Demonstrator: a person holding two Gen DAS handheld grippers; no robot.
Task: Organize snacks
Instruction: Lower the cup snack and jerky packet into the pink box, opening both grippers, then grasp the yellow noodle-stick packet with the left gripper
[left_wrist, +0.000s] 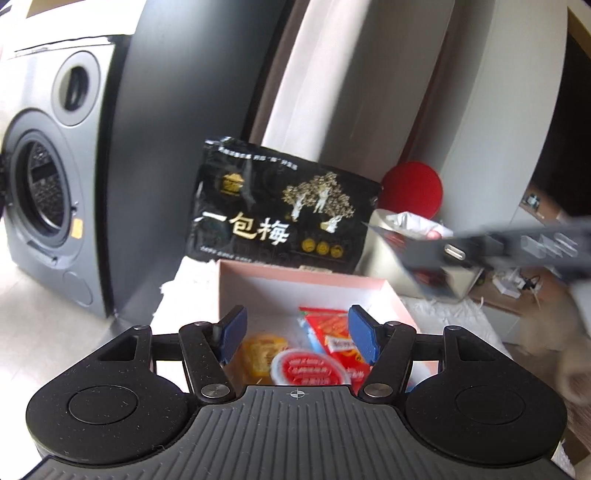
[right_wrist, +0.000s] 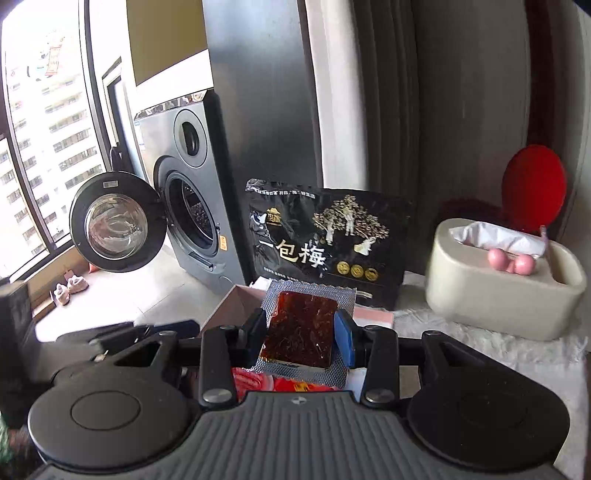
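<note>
A pink box (left_wrist: 295, 282) holds a red snack packet (left_wrist: 334, 334), an orange packet (left_wrist: 264, 350) and a round red-and-white cup lid (left_wrist: 308, 369). My left gripper (left_wrist: 295, 332) is open and empty, right above these snacks. A large black plum bag (left_wrist: 280, 210) stands behind the box; it also shows in the right wrist view (right_wrist: 325, 243). My right gripper (right_wrist: 301, 328) is shut on a clear vacuum packet of dark red-brown snack (right_wrist: 301, 325), held above the box (right_wrist: 236, 306). The right gripper appears blurred at the right of the left wrist view (left_wrist: 406, 251).
A beige tissue box (right_wrist: 498, 291) stands right of the black bag, with a red round object (right_wrist: 533, 188) behind it. A grey washing machine (right_wrist: 192, 206) with its door open stands on the floor at the left. A white cloth (right_wrist: 498, 354) covers the table.
</note>
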